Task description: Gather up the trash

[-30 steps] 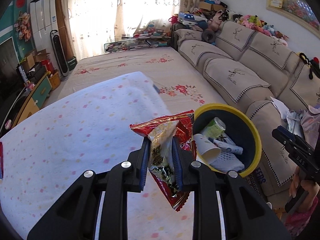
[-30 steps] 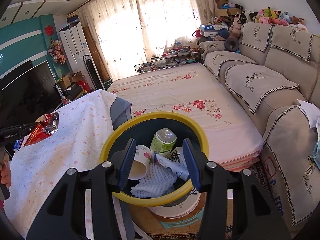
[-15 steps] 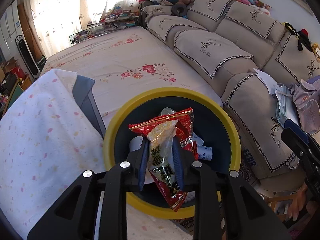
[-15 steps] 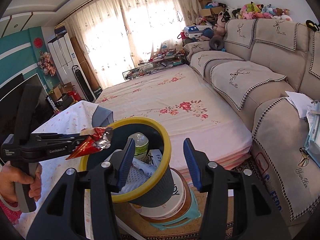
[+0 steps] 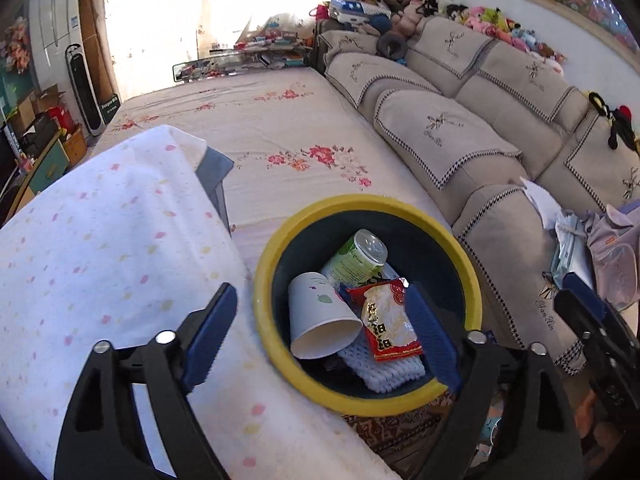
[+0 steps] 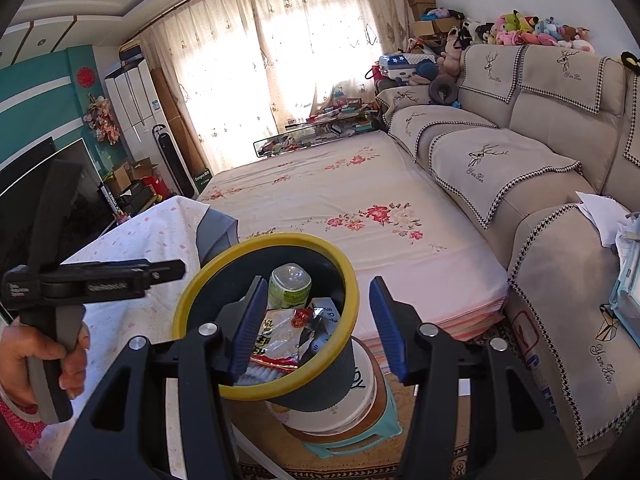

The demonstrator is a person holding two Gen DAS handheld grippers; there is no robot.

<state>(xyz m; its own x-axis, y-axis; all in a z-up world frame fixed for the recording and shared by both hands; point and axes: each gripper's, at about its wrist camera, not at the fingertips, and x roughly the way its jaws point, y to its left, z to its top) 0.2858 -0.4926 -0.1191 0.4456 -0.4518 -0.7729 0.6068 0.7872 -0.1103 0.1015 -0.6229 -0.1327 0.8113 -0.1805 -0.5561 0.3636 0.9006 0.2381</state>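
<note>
Left gripper (image 5: 320, 340) hangs above the yellow-rimmed bin (image 5: 264, 280), jaws just opened wide and empty — the red snack wrapper (image 5: 390, 324) lies inside. Right gripper (image 6: 318, 324), jaws half open, holds nothing.

The bin (image 5: 472, 288) stands just off the corner of the cloth-covered table (image 5: 100, 248), between it and the sofa (image 5: 500, 152), with the bed (image 5: 280, 136) behind. In the bin a can (image 5: 356, 260) leans at the back, a cup (image 5: 320, 316) lies on its side at the left, and a snack packet (image 5: 390, 320) lies to its right on what looks like foam netting (image 5: 384, 368). The bin sits on a stool (image 6: 352, 436).
</note>
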